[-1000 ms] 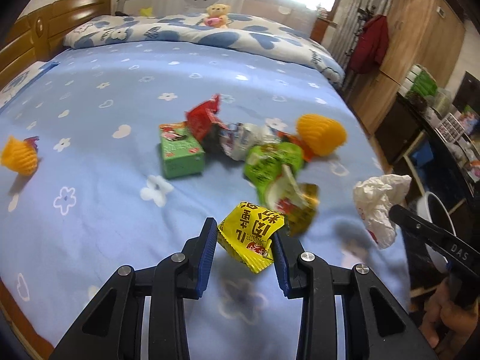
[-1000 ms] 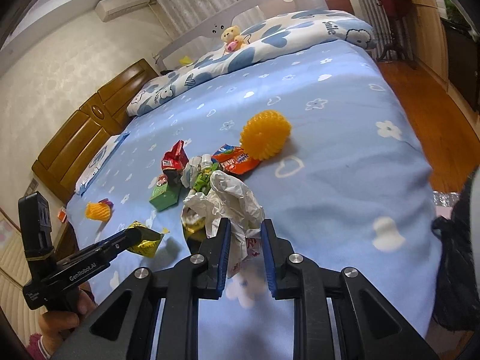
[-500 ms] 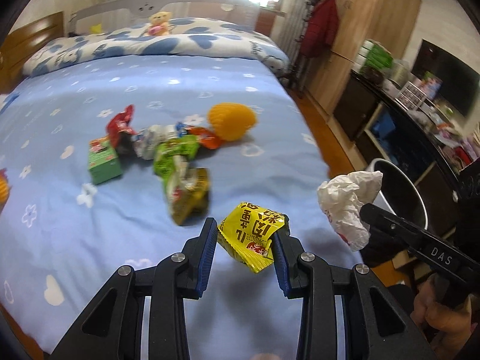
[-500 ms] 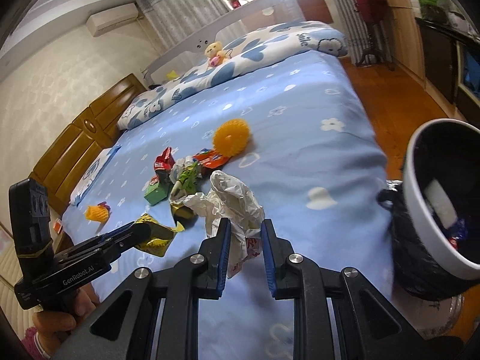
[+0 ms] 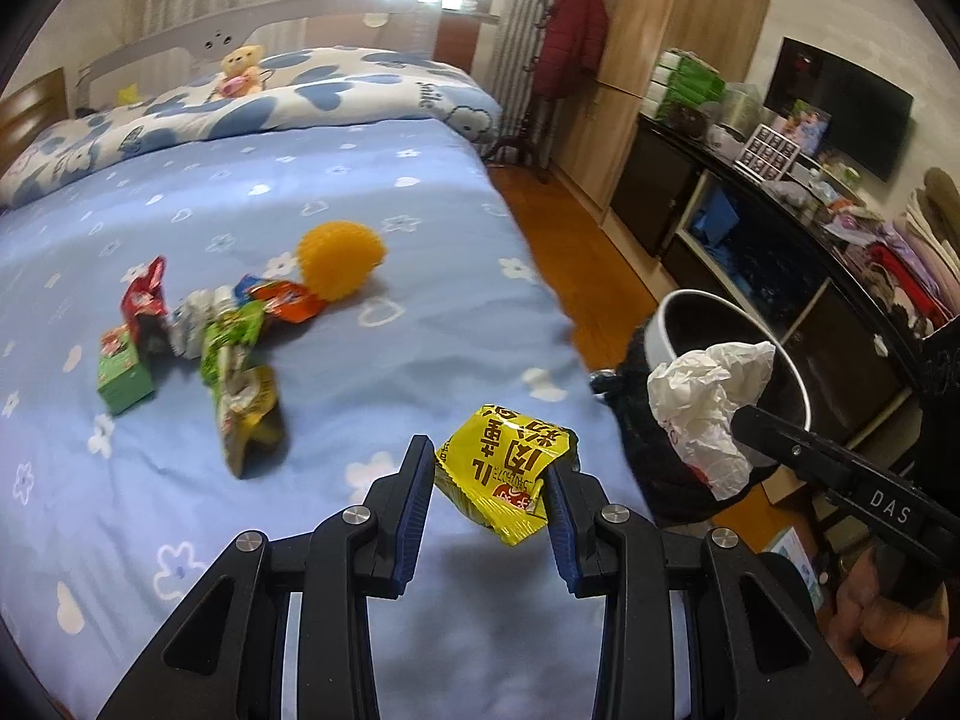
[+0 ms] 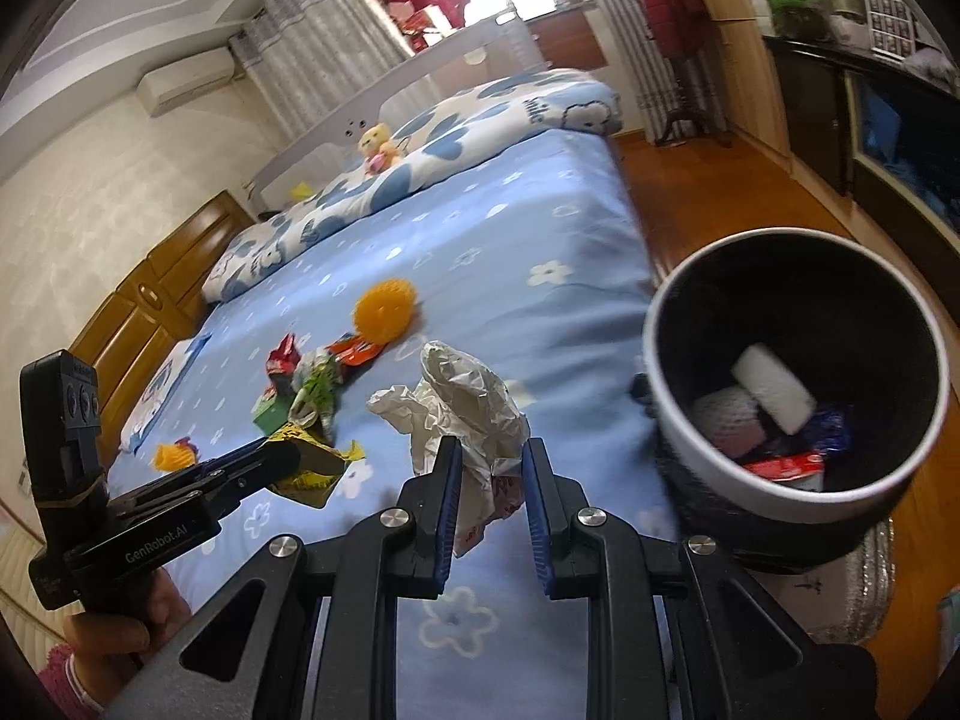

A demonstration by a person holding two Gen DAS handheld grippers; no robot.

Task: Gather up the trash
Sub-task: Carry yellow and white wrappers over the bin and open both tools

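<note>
Clearly, from the left wrist view, a yellow snack wrapper is pinched between the blue pads of the left gripper and is held above the near edge of the bed. The trash bin is seen off to the right, beside the bed, with the crumpled white paper carried in front of its rim by the other tool. More litter is left on the sheet: a green carton, several wrappers and an orange spiky ball.

From the right wrist view, the crumpled white paper is clamped between the narrowly set fingers of the right gripper. The bin is seen just to the right, its mouth open and some rubbish already inside.

The drop is best done one piece at a time. The paper should be brought fully over the dark opening before the fingers are spread, since a light, bulky wad could catch on the rim or fall short. The wrapper should be kept pinched until the first tool has been drawn clear, so that the two are not knocked together above the bin.
</note>
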